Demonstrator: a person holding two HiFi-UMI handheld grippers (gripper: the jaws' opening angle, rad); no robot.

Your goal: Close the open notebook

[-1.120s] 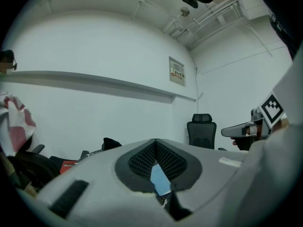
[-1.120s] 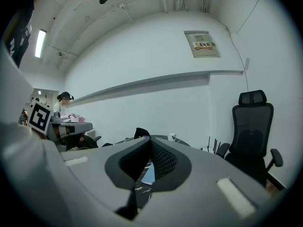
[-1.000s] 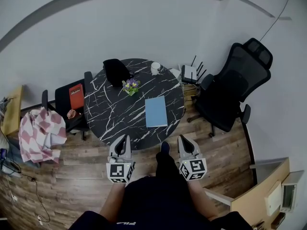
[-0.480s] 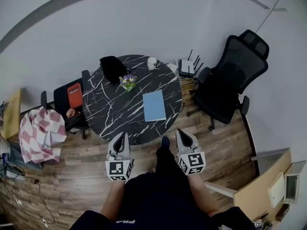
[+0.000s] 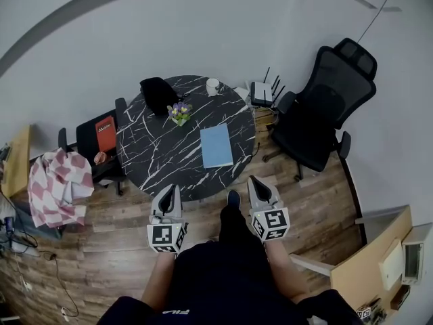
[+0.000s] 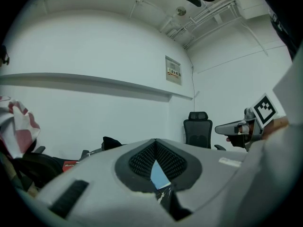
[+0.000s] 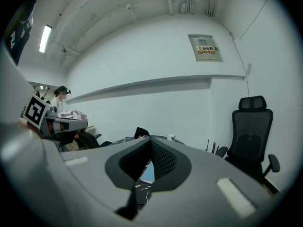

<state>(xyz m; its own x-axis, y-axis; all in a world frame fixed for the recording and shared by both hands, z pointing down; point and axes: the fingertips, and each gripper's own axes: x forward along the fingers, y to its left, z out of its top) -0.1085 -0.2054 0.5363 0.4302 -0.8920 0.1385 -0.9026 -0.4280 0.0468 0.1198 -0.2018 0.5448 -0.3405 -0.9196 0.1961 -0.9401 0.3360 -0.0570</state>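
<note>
A blue notebook (image 5: 216, 145) lies flat with its cover shut on the right half of a round black marble table (image 5: 155, 158). Both grippers hang over the wooden floor in front of the table's near edge, apart from it and pointing toward it. My left gripper (image 5: 174, 189) is shut with nothing in it. My right gripper (image 5: 254, 180) is shut too and holds nothing. In the left gripper view a sliver of the notebook (image 6: 158, 173) shows through the slot below the closed tips (image 6: 154, 142). The right gripper view shows the notebook (image 7: 148, 171) the same way.
On the table stand a small flower pot (image 5: 179, 112), a white cup (image 5: 212, 85) and a black bag (image 5: 157, 93). A black office chair (image 5: 325, 120) and a white router (image 5: 264, 93) are at the right. A chair with a red book (image 5: 105, 134) and a pink checked cloth (image 5: 57, 185) are at the left.
The head view has shifted a little, so the table and notebook sit slightly higher and further left. Both grippers stay shut in much the same place.
</note>
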